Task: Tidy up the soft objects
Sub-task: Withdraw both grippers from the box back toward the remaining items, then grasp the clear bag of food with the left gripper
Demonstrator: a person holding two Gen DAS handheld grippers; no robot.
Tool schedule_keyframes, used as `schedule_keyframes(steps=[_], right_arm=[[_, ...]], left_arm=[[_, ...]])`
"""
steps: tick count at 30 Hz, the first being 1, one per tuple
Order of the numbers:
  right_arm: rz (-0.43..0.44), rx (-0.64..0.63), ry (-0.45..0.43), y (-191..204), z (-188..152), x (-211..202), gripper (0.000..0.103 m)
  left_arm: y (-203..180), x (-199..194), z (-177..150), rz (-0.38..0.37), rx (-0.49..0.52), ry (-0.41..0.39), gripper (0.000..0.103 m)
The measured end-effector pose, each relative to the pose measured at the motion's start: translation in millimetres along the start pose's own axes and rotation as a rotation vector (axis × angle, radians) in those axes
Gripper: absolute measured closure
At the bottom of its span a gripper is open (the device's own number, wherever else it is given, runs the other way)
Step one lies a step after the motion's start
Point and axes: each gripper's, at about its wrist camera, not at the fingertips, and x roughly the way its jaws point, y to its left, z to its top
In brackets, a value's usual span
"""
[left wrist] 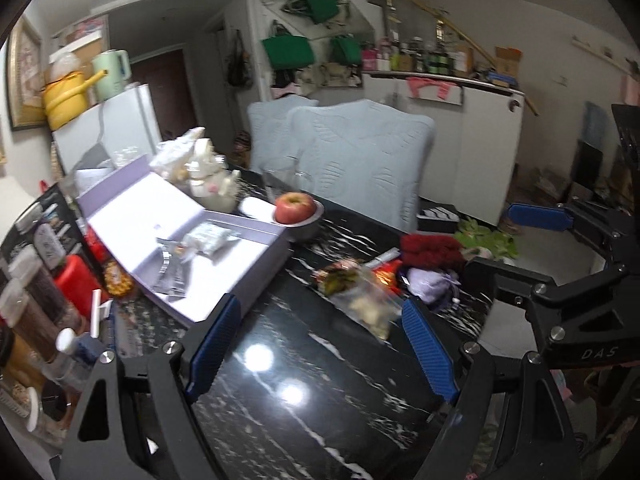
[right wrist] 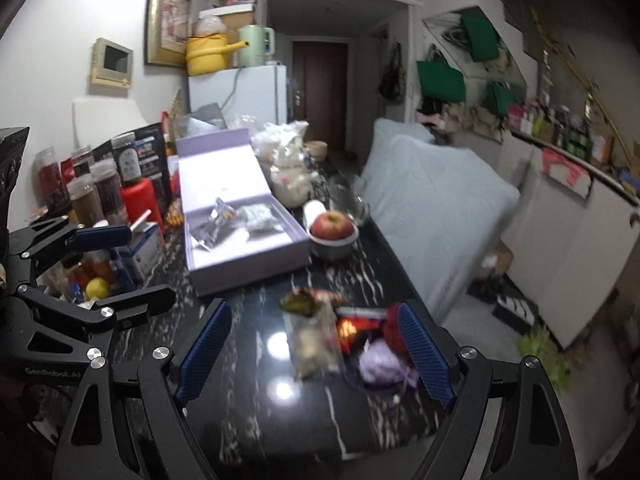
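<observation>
Your black worktop [left wrist: 304,420] is shiny. Both claws, left claw [left wrist: 320,344] and right claw [right wrist: 316,356], are wide apart, holding nothing. Purple pouch [right wrist: 378,362] and red woolly thing [left wrist: 430,249] sit by its right edge.

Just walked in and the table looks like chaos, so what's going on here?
A person holds two grippers over a black marble table. The left gripper and right gripper are both open and empty. Ahead lies a loose pile: a clear snack bag, a lavender pouch and a red knitted item. The open lilac box already holds some packets. Nothing is grasped yet.
</observation>
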Motion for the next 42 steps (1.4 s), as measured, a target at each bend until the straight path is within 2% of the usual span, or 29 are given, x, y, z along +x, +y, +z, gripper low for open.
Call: schedule_keyframes(steps=[9,16,20,31,42], right_arm=[[-0.065,0.115,0.074,-29,-46,-6,0.017],[-0.114,0.193,0.123,-52,-78,-6,0.017],[-0.129,0.229,0.155,-62,-91,1,0.017],[-0.11,0.282,0.214,-82,-108,40,0.017],[-0.142,0.294,0.262,-104,-110,70,0.017]], left_arm=[[-38,26,-13,-0.117,0.055,0.062,0.02],[-55,48,-22,-0.176,0.082,0.102,0.02],[-55,68,-26,-0.213,0.055,0.145,0.02],[-36,123,-25,-0.251,-0.048,0.218,0.02],[-21,183,-17,-0.215,-0.224,0.287,0.02]])
